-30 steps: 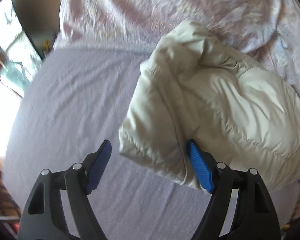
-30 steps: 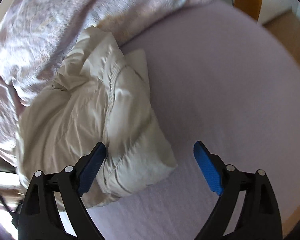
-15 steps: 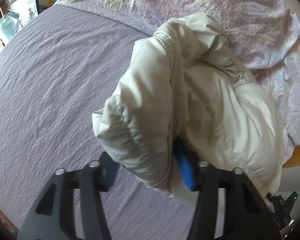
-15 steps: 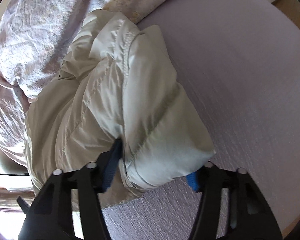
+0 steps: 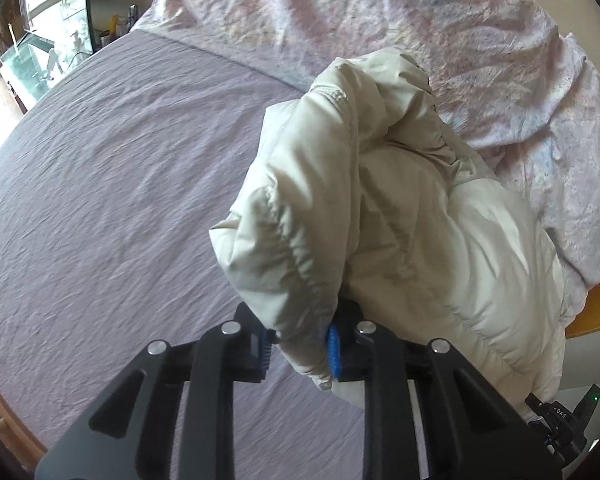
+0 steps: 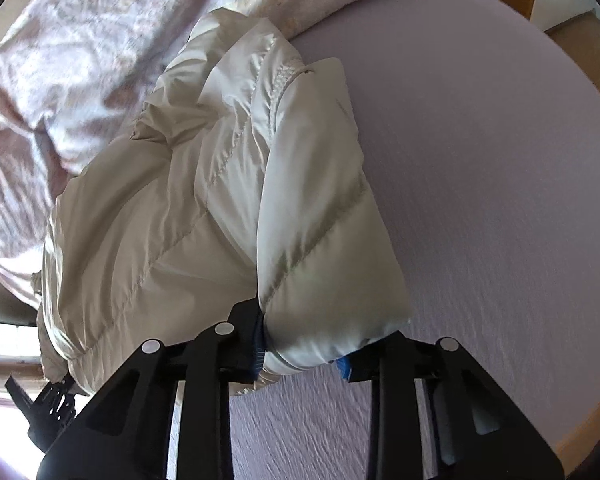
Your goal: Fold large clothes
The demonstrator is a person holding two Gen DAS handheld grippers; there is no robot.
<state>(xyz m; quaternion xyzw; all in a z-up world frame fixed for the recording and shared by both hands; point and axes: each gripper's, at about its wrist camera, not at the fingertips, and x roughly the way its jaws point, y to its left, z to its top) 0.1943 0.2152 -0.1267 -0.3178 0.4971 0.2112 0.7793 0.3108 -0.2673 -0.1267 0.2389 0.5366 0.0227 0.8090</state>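
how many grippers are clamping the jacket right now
2. The left gripper is closing on the jacket at its near left corner; the right gripper is closing on its near right corner.

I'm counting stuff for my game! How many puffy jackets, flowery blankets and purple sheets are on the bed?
Puffy cream jacket: 1
Flowery blanket: 1
Purple sheet: 1
Total: 3
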